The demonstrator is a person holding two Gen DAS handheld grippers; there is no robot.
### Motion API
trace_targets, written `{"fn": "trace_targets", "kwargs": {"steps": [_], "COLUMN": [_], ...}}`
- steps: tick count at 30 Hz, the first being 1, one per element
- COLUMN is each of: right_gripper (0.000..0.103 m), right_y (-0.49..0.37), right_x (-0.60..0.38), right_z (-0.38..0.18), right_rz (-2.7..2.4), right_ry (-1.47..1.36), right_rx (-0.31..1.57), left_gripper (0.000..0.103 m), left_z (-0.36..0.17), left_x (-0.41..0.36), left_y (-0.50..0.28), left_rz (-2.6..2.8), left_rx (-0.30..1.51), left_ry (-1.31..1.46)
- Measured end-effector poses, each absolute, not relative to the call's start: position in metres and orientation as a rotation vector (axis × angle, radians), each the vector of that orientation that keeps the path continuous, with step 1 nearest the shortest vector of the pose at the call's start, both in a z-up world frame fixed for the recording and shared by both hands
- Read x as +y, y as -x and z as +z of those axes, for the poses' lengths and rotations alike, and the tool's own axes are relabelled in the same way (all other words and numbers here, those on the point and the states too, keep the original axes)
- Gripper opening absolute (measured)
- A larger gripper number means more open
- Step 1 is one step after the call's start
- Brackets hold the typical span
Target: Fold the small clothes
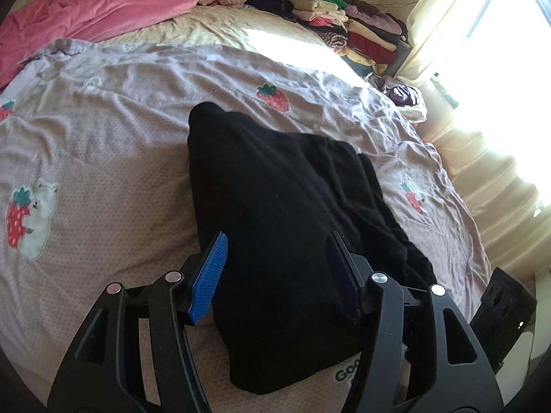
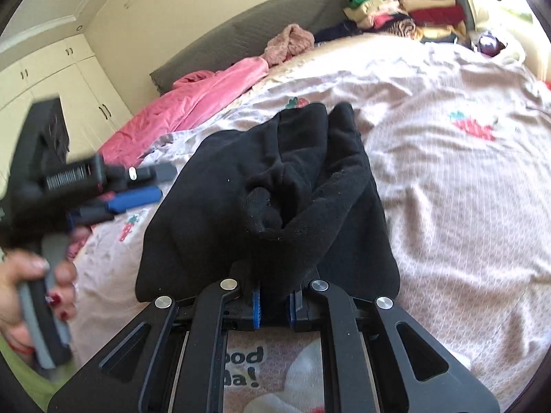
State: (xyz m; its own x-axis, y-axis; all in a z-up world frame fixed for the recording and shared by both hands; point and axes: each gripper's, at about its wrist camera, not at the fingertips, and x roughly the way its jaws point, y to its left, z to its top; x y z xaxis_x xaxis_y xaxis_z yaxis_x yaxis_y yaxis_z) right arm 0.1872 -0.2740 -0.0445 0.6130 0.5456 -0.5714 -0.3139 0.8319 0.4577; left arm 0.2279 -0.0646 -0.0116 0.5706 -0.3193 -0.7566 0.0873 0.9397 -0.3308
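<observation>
A black garment [image 1: 282, 206] lies partly folded on the pink strawberry-print bed cover [image 1: 103, 144]. My left gripper [image 1: 277, 268] is open, its blue-padded fingers [image 1: 211, 275] spread just above the garment's near end, holding nothing. In the right wrist view the same black garment [image 2: 241, 179] is bunched and lifted at its near edge. My right gripper [image 2: 274, 306] is shut on that near edge of cloth. The left gripper [image 2: 113, 203] shows blurred at the left, held by a hand with red nails.
A pink blanket [image 1: 86, 10] lies at the head of the bed. A pile of folded clothes [image 1: 351, 24] sits at the far right corner by the bright curtained window [image 1: 482, 51]. White wardrobes [image 2: 51, 79] stand to the left.
</observation>
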Motion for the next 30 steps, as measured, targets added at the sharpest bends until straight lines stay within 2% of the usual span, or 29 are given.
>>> {"fn": "trace_targets", "kwargs": {"steps": [3,6,8,10,12,16,23,24,26,27,29,30], "right_gripper": [0.026,0.033,0.045,0.049,0.059,0.06,0.06,0.065,0.067,0.063,0.043,0.038], "right_y": [-0.183,-0.176,-0.172,-0.173,-0.183,-0.224,-0.295,-0.301,-0.304,-0.304,-0.304,-0.304], "right_x": [-0.284,-0.294,-0.297,-0.304,-0.31,-0.301,-0.272,-0.267,-0.258,-0.252,-0.242,-0.238], "right_z": [-0.039,-0.025,-0.017,-0.003,0.007,0.021,-0.005,-0.008,-0.013,-0.015,-0.018,-0.019], "right_rz": [0.498,0.505,0.49,0.466,0.449,0.399,0.354,0.359,0.341,0.351,0.395,0.4], "right_ry": [-0.339,-0.33,-0.309,-0.316,-0.329,-0.236,-0.136,-0.117,-0.052,-0.029,0.008,0.02], "right_rx": [0.779,0.766,0.742,0.703,0.69,0.722,0.929,0.941,0.945,0.94,0.946,0.941], "left_gripper": [0.051,0.051,0.051,0.051,0.051,0.051,0.054,0.055,0.056,0.056,0.056,0.057], "left_z": [-0.021,-0.02,-0.019,-0.02,-0.02,-0.02,-0.021,-0.021,-0.021,-0.021,-0.021,-0.021], "left_x": [-0.07,-0.071,-0.072,-0.071,-0.071,-0.07,-0.072,-0.073,-0.075,-0.076,-0.078,-0.078], "left_y": [-0.222,-0.22,-0.219,-0.217,-0.215,-0.212,-0.206,-0.205,-0.205,-0.205,-0.205,-0.205], "left_rz": [-0.232,-0.225,-0.223,-0.225,-0.23,-0.241,-0.255,-0.257,-0.258,-0.257,-0.256,-0.255], "left_rx": [0.937,0.924,0.92,0.917,0.917,0.919,0.921,0.922,0.924,0.923,0.924,0.925], "left_ry": [0.206,0.188,0.177,0.176,0.171,0.169,0.156,0.15,0.134,0.127,0.12,0.117]}}
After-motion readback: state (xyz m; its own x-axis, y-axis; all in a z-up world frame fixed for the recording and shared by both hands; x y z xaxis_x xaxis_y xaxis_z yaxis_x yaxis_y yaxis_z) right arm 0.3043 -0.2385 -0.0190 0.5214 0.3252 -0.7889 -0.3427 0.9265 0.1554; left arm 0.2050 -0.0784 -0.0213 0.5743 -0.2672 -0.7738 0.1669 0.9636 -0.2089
